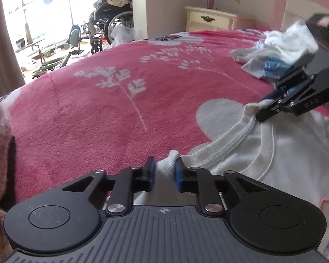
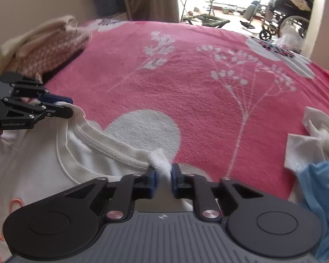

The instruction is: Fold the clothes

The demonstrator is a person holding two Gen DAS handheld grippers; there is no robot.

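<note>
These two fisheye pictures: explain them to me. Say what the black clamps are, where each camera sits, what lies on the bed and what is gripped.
No robot arm here: a person holds a two-finger clamp in each hand, each carrying a camera that looks along its fingers. One picture is from the left gripper, with the right gripper at its far right; the other is from the right one, with the left at its far left. A white sweatshirt lies on a pink floral blanket. Both grippers are shut on its shoulders, either side of the collar. Other clothes lie nearby: a white and blue pile, a checked garment.
</note>
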